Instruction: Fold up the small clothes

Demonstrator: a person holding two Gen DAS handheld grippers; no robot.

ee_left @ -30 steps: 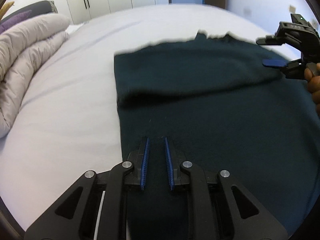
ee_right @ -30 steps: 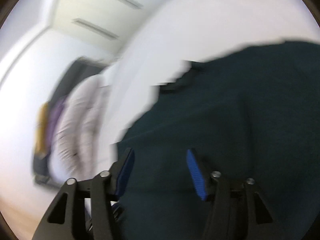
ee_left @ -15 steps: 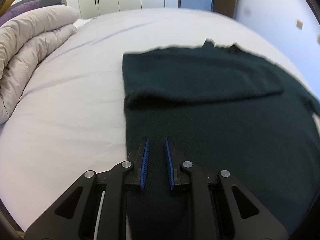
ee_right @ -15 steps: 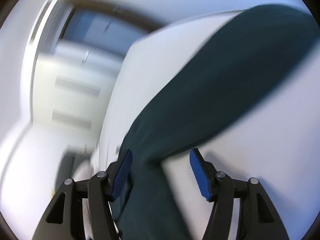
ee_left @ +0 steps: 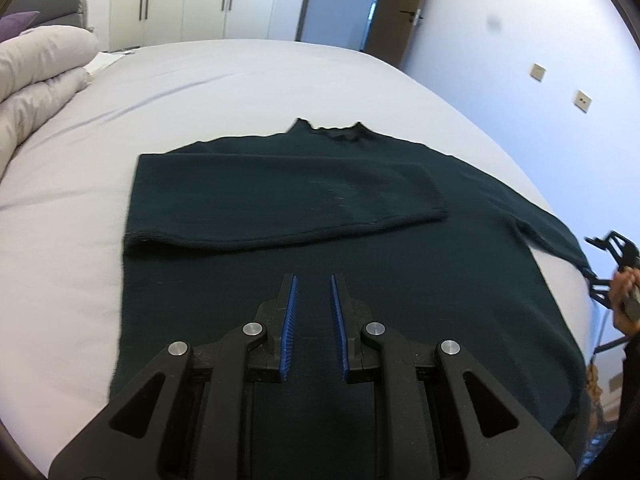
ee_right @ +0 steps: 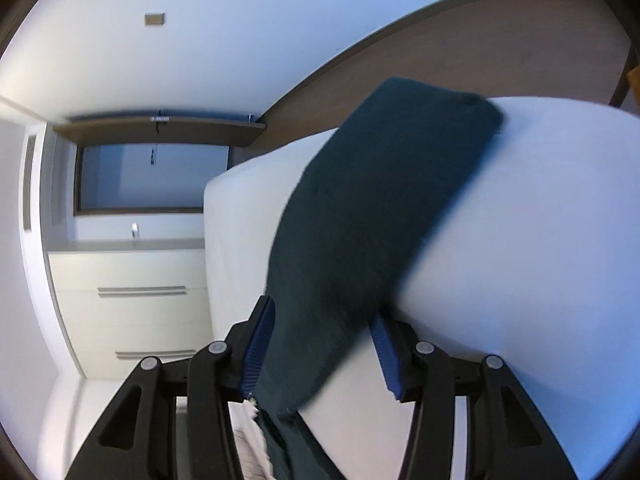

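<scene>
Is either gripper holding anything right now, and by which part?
Nothing is clamped. The sleeve lies between the open fingers of the right gripper; the left gripper hovers open over the sweater.

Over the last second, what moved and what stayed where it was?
The right tongs left the sweater's collar end and swung out to the bed's right edge, where they now straddle the unfolded sleeve, open, not yet clamped. The left tongs stayed over the sweater's lower part, slightly parted. One sleeve remains folded across the chest.
</scene>
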